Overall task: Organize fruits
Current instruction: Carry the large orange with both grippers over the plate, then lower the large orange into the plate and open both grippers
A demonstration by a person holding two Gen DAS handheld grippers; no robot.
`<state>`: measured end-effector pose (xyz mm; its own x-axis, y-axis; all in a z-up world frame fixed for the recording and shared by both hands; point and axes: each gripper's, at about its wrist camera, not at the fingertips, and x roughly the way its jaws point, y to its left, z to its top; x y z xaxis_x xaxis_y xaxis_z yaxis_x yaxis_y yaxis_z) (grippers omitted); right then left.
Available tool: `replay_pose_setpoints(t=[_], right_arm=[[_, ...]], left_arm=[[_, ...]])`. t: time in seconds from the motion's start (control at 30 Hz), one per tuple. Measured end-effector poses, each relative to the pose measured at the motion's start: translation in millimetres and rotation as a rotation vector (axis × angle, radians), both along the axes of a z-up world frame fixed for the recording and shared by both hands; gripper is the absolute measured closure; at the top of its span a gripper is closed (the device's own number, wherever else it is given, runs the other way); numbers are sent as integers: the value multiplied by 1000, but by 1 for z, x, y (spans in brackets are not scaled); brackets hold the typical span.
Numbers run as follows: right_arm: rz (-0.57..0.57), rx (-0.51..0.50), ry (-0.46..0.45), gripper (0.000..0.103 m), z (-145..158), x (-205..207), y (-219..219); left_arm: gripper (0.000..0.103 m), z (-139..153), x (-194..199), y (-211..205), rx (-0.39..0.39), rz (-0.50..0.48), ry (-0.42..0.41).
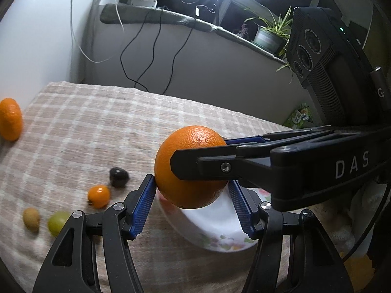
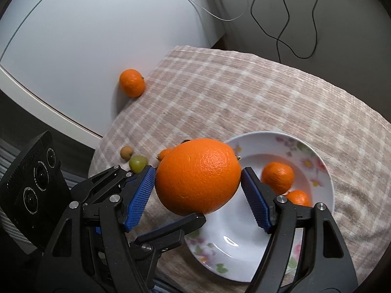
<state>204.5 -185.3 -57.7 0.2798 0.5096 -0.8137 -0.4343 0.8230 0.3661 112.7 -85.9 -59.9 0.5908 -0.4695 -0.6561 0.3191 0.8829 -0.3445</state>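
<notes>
A large orange [image 1: 193, 166] [image 2: 198, 175] hangs in the air just over the near-left rim of a white flowered plate [image 2: 325, 171] [image 1: 220, 219]. My right gripper [image 2: 198, 171] is shut on its widest part, blue pads [image 2: 140, 195] on both sides. My left gripper [image 1: 191, 183] comes from the other side, its pad tips pressing the orange's lower flanks. Two small mandarins [image 2: 277, 177] [image 2: 298, 197] lie in the plate. Another mandarin [image 2: 132, 83] [image 1: 9, 119] sits off the cloth's left edge. A dark fruit [image 1: 119, 175], a small orange fruit [image 1: 99, 195], a green grape [image 1: 57, 222] and a brown fruit [image 1: 31, 218] lie loose on the cloth.
A beige checked cloth [image 2: 244, 92] covers the table, beside a white surface [image 2: 73, 48] on the left. Black cables [image 1: 151, 56] hang down the wall behind. A potted plant [image 1: 268, 36] stands on the sill, and a green packet [image 1: 299, 118] lies past the table's far right edge.
</notes>
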Motion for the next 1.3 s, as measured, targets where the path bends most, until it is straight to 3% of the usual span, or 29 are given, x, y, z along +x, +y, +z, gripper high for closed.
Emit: replay_pose_setpoints(t=[0.77, 1.3], right_arm=[[-4, -30, 17, 28, -15, 1, -18], [5, -48, -30, 28, -4, -5, -17]], left_arm=[[42, -16, 5, -23, 42, -31, 59], [44, -4, -3, -18, 44, -21, 21]])
